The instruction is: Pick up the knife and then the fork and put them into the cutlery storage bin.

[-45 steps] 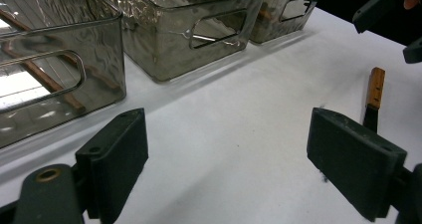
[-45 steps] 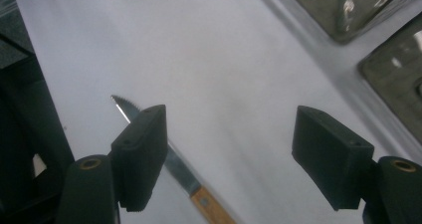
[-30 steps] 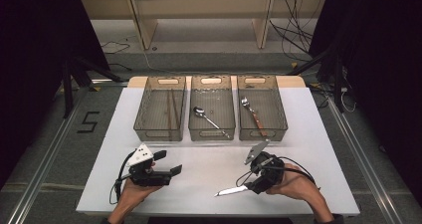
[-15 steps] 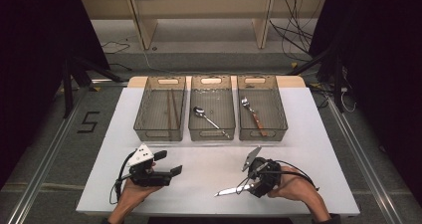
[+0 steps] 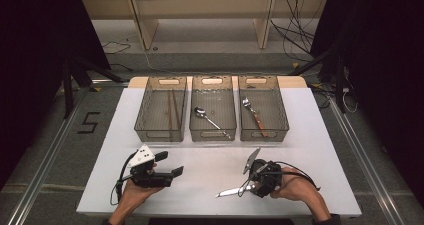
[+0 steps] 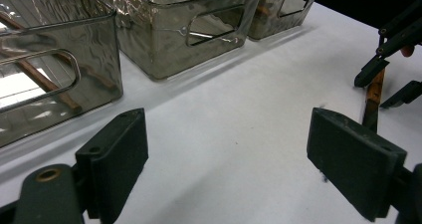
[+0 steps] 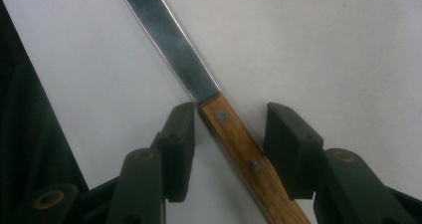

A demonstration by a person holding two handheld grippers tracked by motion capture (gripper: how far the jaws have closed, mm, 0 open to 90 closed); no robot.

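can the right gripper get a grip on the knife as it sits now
Probably yes. In the right gripper view the right gripper straddles the knife at its wooden handle; its jaws have just been closing, one pad near the handle, the other a small gap off. Only bare table surrounds it.

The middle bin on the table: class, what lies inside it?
The middle bin holds one metal spoon, lying diagonally, bowl toward the left wall. Small specks farther back are too tiny to identify. Its tinted walls blur the floor along the near edge.

Grey floor (image 5: 60, 150), wooden shelf (image 5: 200, 15) behind, dark surroundings, loose cables (image 5: 300, 35)
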